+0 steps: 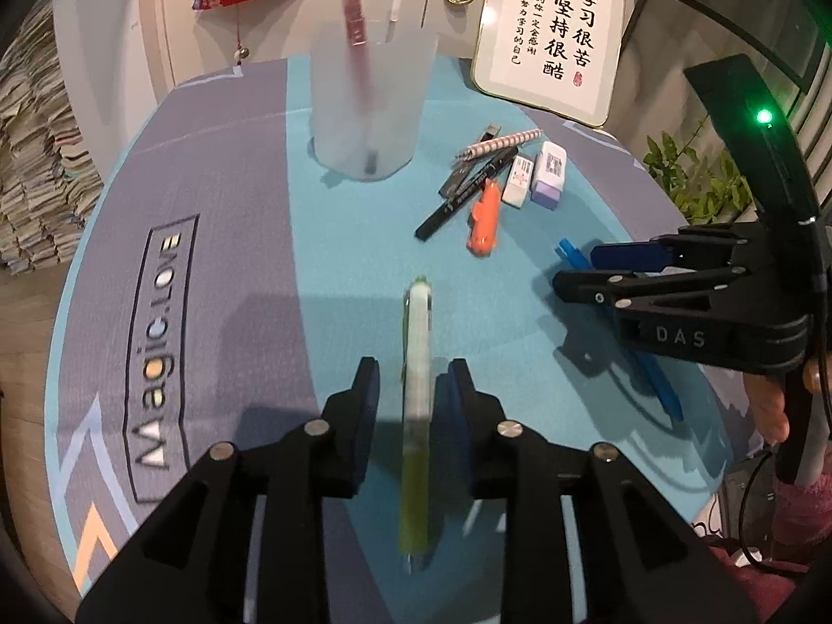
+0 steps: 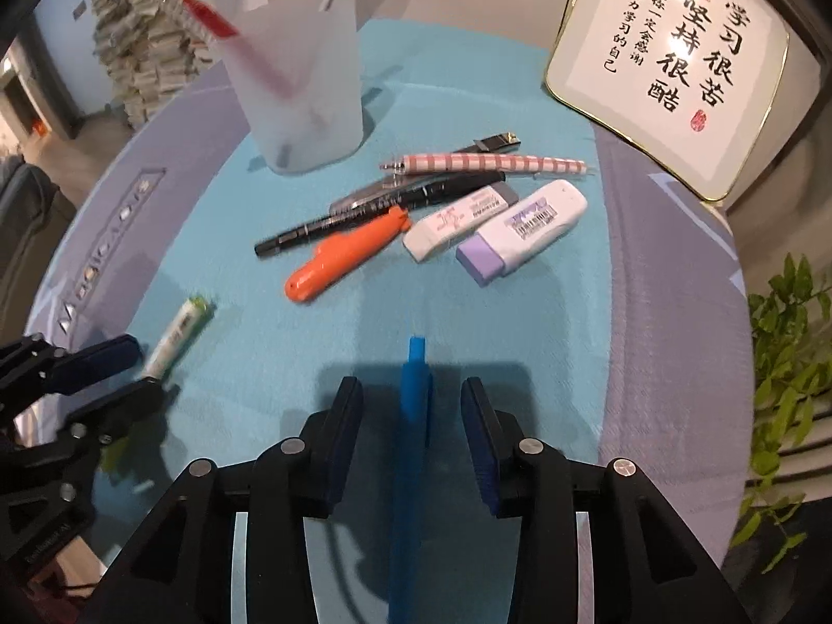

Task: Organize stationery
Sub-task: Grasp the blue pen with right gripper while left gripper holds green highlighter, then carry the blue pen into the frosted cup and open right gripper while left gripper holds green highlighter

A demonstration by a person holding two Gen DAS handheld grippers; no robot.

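Observation:
A pale green pen [image 1: 418,364] lies on the teal mat between the fingers of my left gripper [image 1: 413,369], with a gap on each side; the jaws are open. A blue pen [image 2: 413,416] lies lengthwise between the fingers of my right gripper [image 2: 411,385], also untouched, and those jaws are open too. The right wrist view shows the left gripper [image 2: 143,369] at the left around the green pen [image 2: 179,330]. A frosted cup [image 1: 366,99] with a red pen [image 1: 356,15] in it stands at the back.
Between the cup and the grippers lie a striped pen [image 2: 483,162], a black pen [image 2: 379,208], an orange tool [image 2: 343,260], a white eraser [image 2: 457,221] and a purple-ended eraser [image 2: 525,229]. A framed calligraphy sign [image 2: 671,52] leans at the back right. A plant [image 2: 785,364] is beyond the right edge.

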